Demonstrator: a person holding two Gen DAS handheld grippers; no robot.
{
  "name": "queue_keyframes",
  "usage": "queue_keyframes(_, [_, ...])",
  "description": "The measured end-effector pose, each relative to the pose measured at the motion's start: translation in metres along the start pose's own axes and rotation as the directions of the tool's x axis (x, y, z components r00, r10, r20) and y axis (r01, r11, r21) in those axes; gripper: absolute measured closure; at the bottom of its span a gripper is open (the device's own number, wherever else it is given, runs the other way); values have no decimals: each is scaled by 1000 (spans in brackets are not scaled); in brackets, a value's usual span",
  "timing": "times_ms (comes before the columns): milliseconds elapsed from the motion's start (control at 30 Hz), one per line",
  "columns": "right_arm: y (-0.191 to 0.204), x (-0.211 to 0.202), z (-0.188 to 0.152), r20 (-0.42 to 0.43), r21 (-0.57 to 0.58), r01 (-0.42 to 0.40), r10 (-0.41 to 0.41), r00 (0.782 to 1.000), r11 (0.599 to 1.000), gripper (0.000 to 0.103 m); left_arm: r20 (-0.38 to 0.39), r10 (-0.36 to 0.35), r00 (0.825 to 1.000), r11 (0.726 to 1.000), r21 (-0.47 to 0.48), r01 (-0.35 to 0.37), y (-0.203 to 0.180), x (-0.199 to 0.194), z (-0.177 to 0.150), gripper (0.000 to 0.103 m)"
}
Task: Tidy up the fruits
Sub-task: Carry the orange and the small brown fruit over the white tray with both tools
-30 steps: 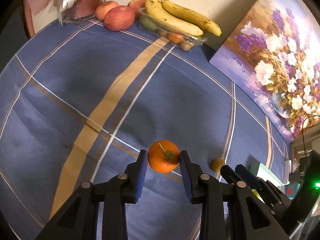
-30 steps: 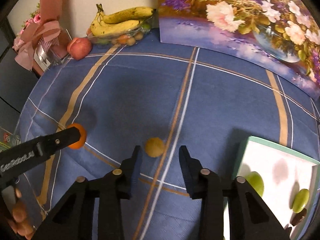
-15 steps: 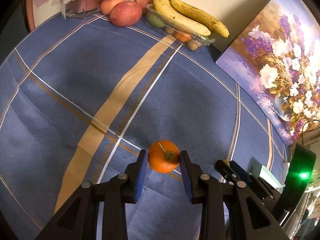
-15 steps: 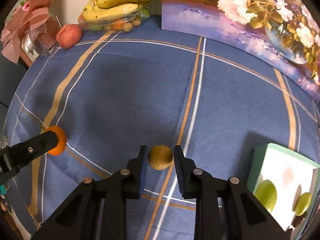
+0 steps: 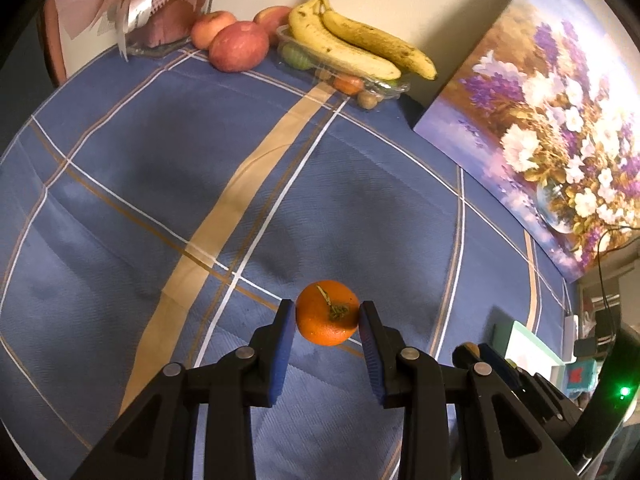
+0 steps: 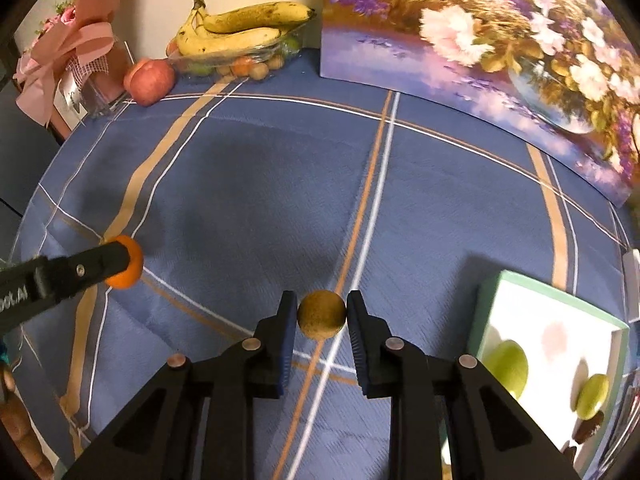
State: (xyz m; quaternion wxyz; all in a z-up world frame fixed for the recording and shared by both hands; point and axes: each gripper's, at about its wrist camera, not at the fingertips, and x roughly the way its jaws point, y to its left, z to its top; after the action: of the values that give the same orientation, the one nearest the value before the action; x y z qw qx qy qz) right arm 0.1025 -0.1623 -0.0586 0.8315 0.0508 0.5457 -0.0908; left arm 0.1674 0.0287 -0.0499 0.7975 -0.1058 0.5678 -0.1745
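Note:
My left gripper [image 5: 327, 314] is shut on an orange tangerine [image 5: 327, 312] with a small stem and holds it above the blue plaid cloth [image 5: 200, 160]. The tangerine also shows in the right wrist view [image 6: 130, 264] at the tip of the left gripper. My right gripper [image 6: 322, 316] is shut on a small round brown fruit [image 6: 321, 314], held just above the cloth. A white tray with a green rim [image 6: 560, 320] sits at the right and holds green fruits [image 6: 506, 364].
At the back edge stand bananas [image 5: 352, 44] on a clear plastic box of small fruits [image 5: 352, 82], red apples [image 5: 239, 46], and a pink-ribboned gift box [image 5: 160, 4]. A flower painting [image 5: 560, 120] leans against the wall at right.
My right gripper has closed on the brown fruit and lifted it slightly. My left gripper holds the tangerine as before and has moved forward a little.

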Motion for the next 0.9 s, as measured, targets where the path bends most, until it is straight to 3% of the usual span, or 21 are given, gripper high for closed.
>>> queue_keyframes(467, [-35,-35,-47,1,36,27,-27,1000,999,77,12,24,1000,989,142,-26,-42,-20,-36,68])
queue_keyframes(800, [-72,-64,-92,20,111,-7,4,1000,994,76,-15,-41,999,967,252,44,-94,-33,-76,68])
queue_keyframes(900, [-88,-70,-107,10,126,21,-22,1000,992,76,-37,-59,998,954,292,67,-114,-31,-90,68])
